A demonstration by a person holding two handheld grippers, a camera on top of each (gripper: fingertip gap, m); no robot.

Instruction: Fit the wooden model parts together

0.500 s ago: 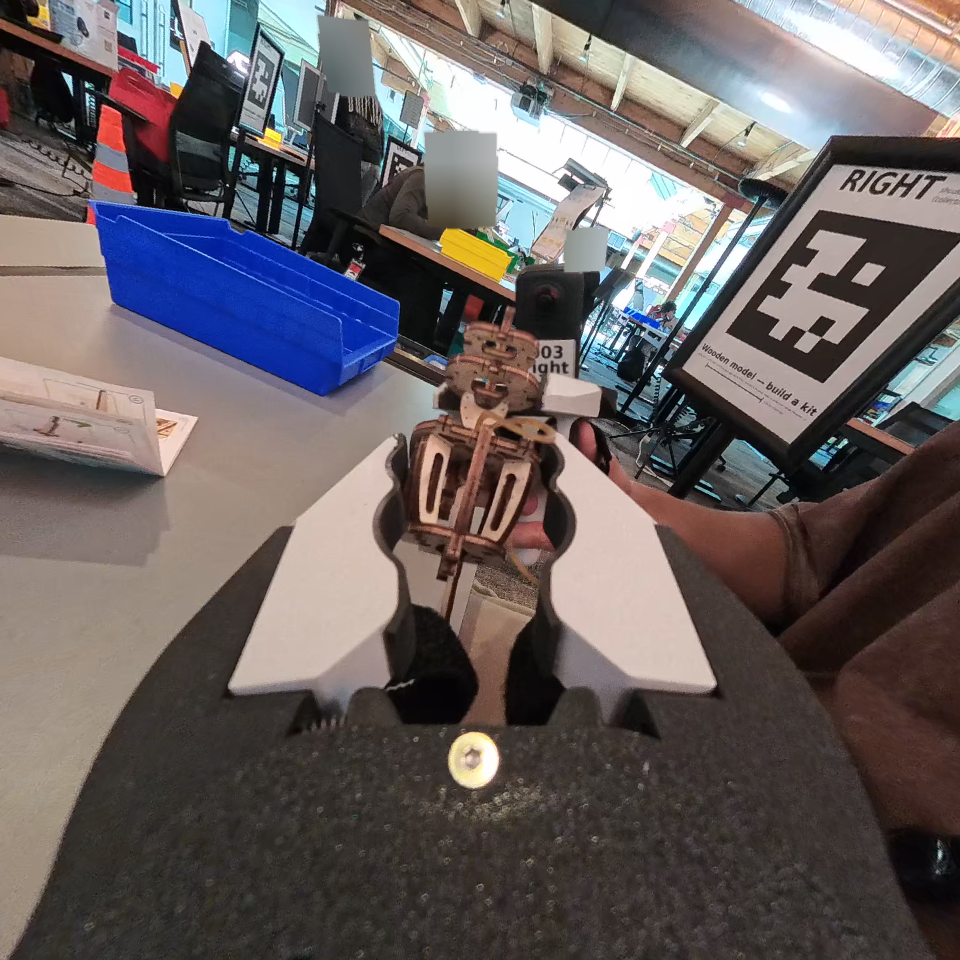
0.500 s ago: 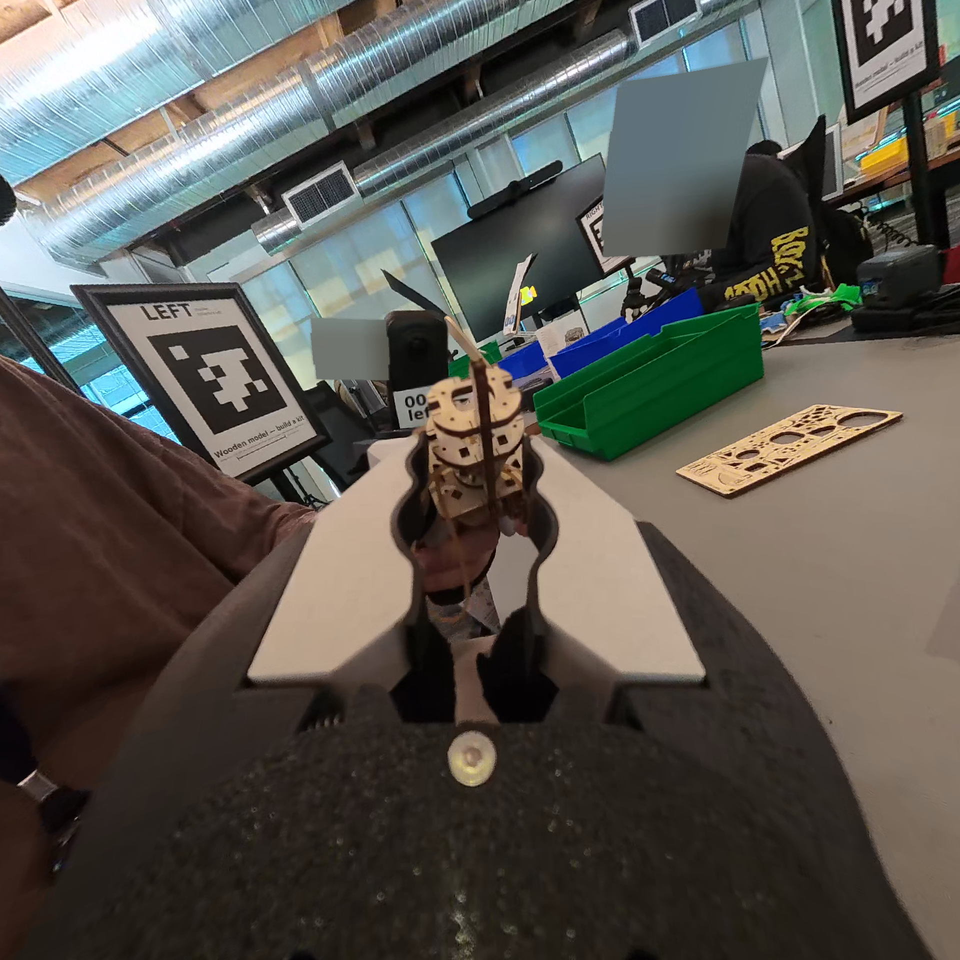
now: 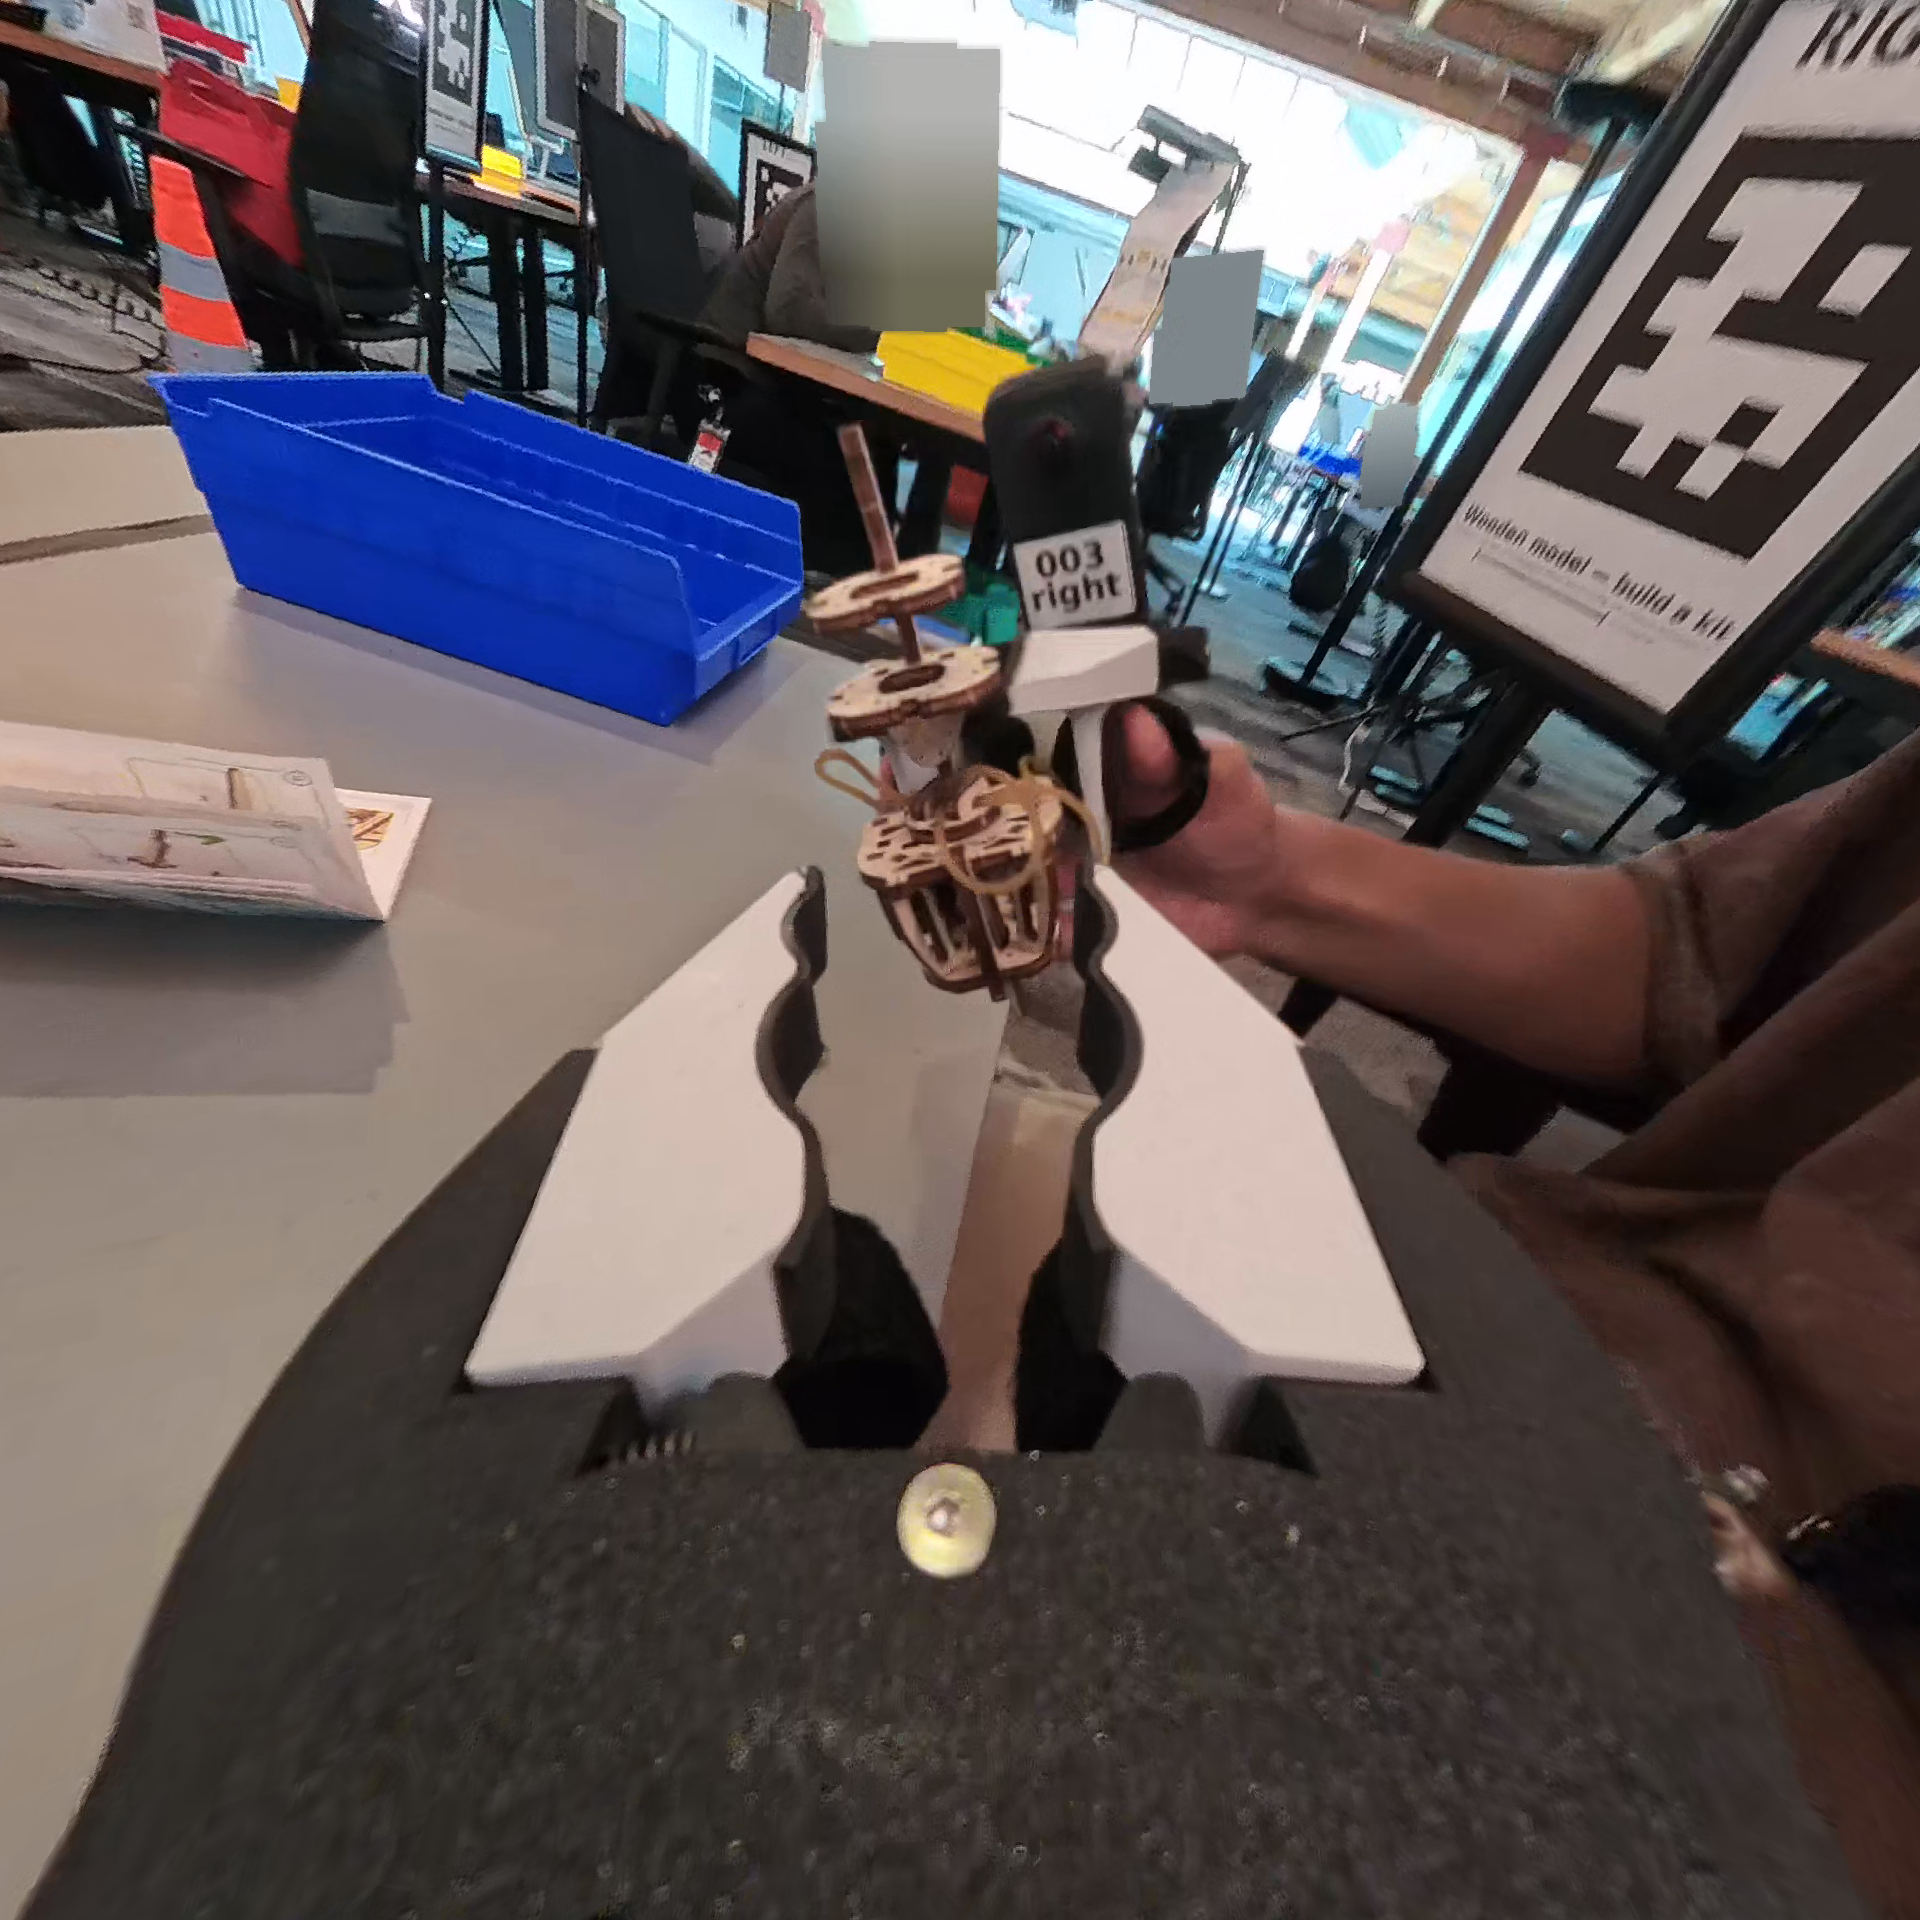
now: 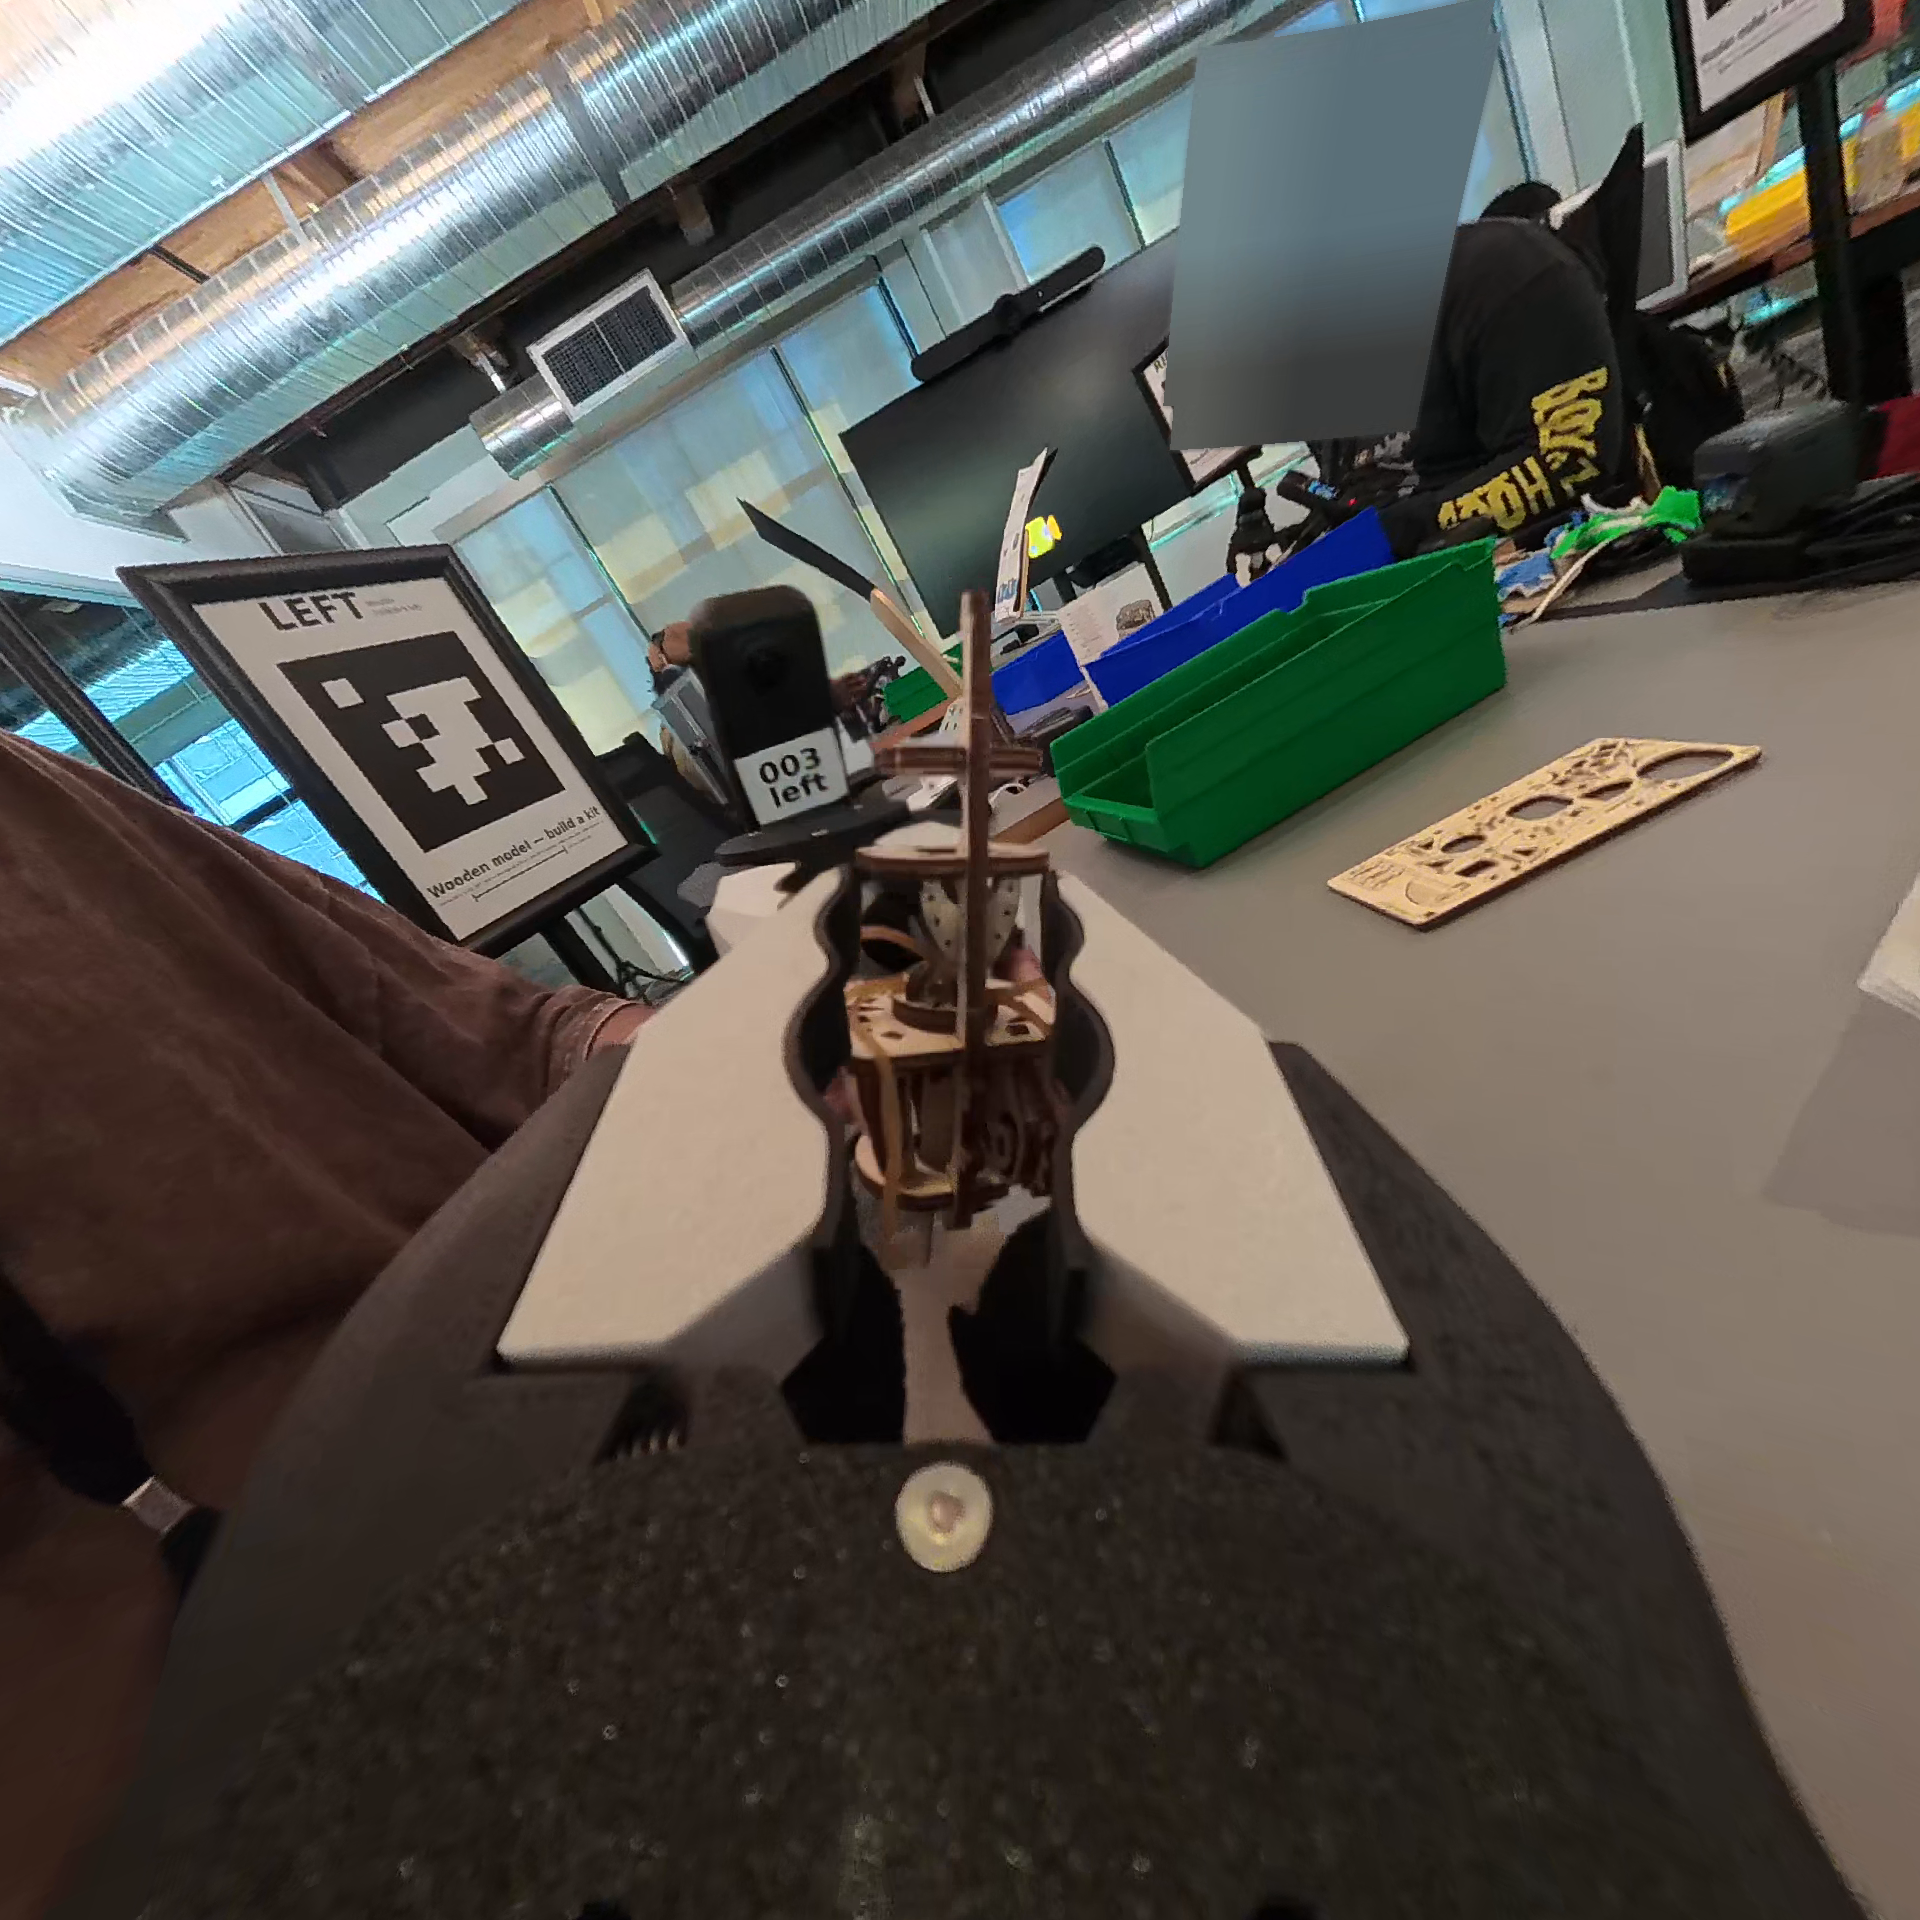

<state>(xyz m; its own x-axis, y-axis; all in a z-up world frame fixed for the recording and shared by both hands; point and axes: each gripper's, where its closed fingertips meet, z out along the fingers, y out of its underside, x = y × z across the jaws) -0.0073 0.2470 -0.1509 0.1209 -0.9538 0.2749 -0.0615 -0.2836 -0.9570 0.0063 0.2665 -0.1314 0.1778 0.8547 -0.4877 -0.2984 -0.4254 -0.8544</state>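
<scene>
A blue bin (image 3: 488, 540) sits at the left on the grey table (image 3: 260, 1091). The left gripper (image 3: 945, 935) is spread apart, holding nothing. Just beyond its tips, the wooden model (image 3: 951, 821) is held in the air, clamped between the fingers of the right gripper (image 4: 948, 1029).

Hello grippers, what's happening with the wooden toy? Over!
Right gripper shut on model. Left gripper open, model just past its tips. Nothing in the way.
</scene>
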